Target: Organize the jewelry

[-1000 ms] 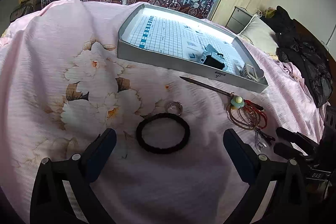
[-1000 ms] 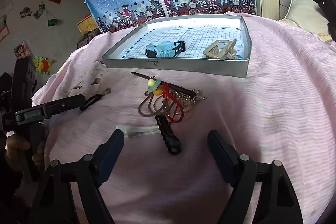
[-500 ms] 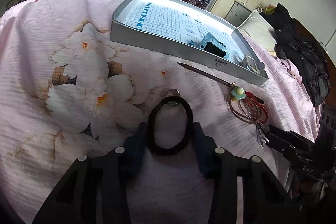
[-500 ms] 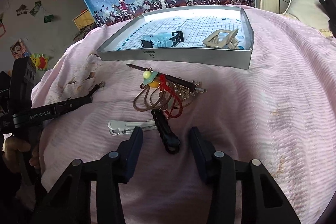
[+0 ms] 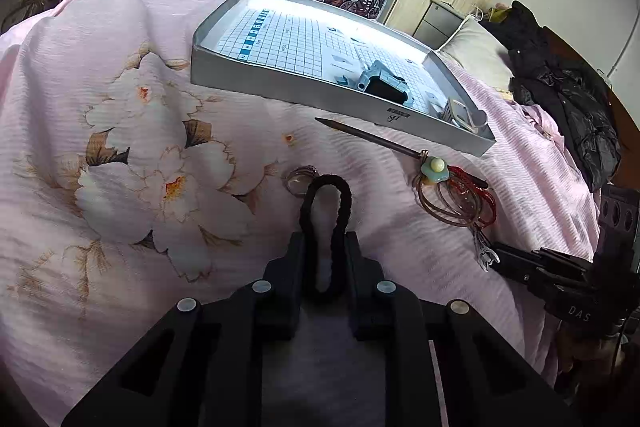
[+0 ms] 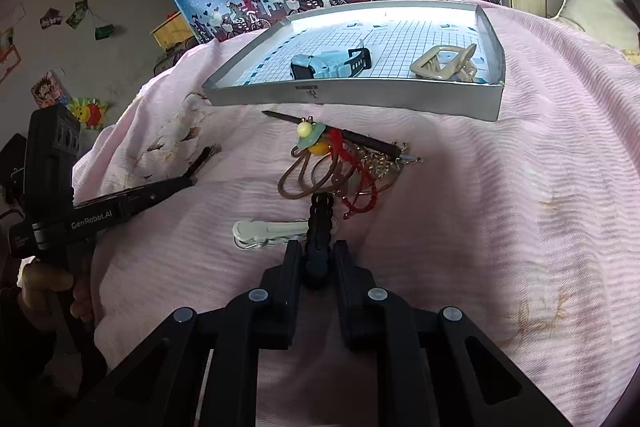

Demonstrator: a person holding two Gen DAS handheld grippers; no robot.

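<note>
A black hair tie point(image 5: 326, 223) is pinched into a narrow loop by the left tongs point(image 5: 325, 247) on the pink bed cover point(image 5: 120, 155), just beside a ring point(image 5: 298, 181). A black clip point(image 6: 320, 227) is gripped by the right tongs point(image 6: 316, 259), near the bands point(image 6: 320, 175) and below the tray point(image 6: 360, 95).

One tray point(image 6: 352, 95) holds two items; on the bedspread lie one hair stick point(image 6: 332, 133), two clips, one ring point(image 5: 298, 181).
</note>
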